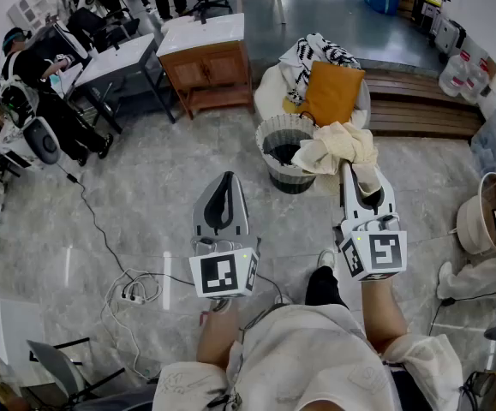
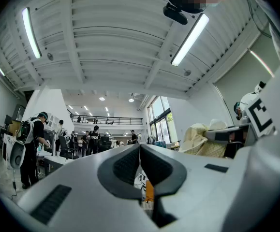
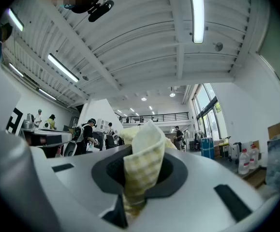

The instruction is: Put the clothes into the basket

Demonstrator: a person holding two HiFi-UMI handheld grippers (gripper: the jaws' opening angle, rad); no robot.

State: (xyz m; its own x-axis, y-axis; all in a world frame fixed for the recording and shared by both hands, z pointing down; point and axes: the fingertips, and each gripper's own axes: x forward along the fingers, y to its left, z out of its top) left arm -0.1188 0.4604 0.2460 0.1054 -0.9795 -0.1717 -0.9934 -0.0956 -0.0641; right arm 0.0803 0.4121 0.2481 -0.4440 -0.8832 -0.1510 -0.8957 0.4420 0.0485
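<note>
Pale yellow checked cloth is pinched in the right gripper. Its jaws are closed on a fold of the fabric, which stands up between the pads in the right gripper view. The rest bunches just past the gripper's tip and spills to its left. That bunch hangs over the near right rim of the grey woven laundry basket, touching or almost touching the edge. The basket stands on the marble-look floor, ahead of the right gripper and a little to its left, with something dark lying inside it.

The left gripper is held beside the right one, well apart from the cloth. Its jaws are pressed together with nothing between them, and the basket lies ahead of it and off to its right.

Beyond the basket, further from both grippers, a mustard-orange cushion and a black-and-white patterned textile rest on a white seat. A wooden cabinet with a white top stands ahead of the left gripper.

Each gripper carries a cube with a black-and-white square marker; no words can be read on them.
</note>
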